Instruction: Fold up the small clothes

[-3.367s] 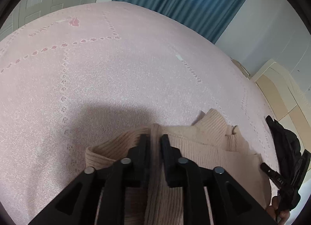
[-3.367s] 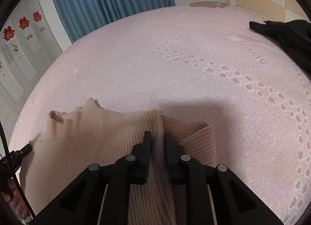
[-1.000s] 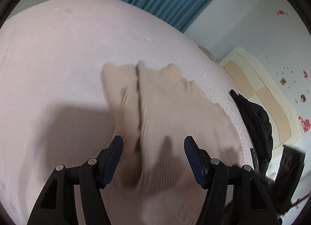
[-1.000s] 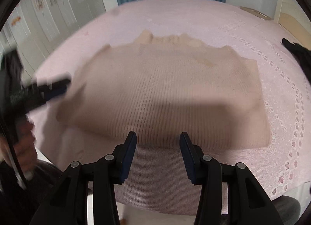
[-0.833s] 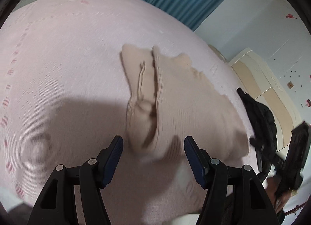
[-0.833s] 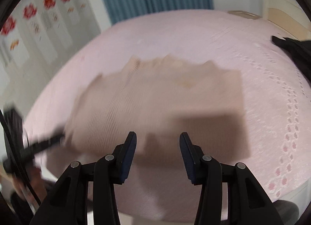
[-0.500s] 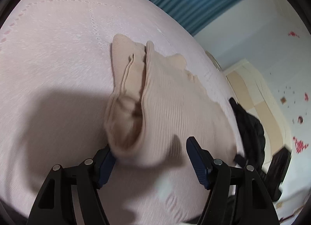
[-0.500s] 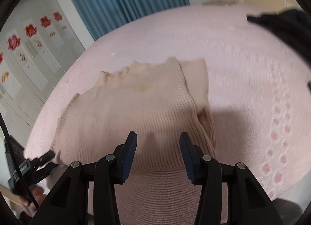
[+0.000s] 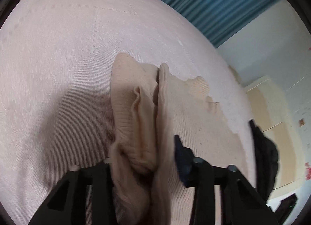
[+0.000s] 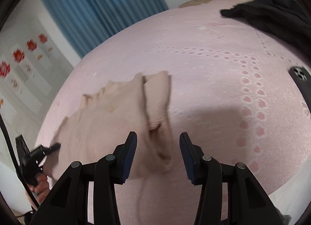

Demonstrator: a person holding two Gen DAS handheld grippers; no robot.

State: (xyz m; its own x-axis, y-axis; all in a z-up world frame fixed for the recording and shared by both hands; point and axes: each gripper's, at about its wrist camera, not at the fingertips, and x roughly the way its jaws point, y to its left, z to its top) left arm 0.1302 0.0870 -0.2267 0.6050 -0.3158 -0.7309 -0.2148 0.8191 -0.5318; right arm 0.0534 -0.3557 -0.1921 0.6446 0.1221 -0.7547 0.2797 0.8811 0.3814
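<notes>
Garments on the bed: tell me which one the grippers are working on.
The beige ribbed sweater: its folded edges lie between the open fingers of both the left gripper and right gripper. The black garment lies apart, far behind.

The sweater (image 9: 186, 120) is a beige ribbed knit, soft and matt, its folded layers showing fine parallel ridges. The bed (image 9: 58, 54) under it wears a pale pink woven cover with a faint sheen and rows of openwork holes. Both grippers, the left (image 9: 143, 159) and the right (image 10: 157, 147), are matt black plastic with small bare metal screw heads; their fingers (image 10: 130, 153) carry dark blue pads. The curtain (image 10: 97, 7) is blue pleated cloth. A black garment (image 10: 272, 13) looks matt.
</notes>
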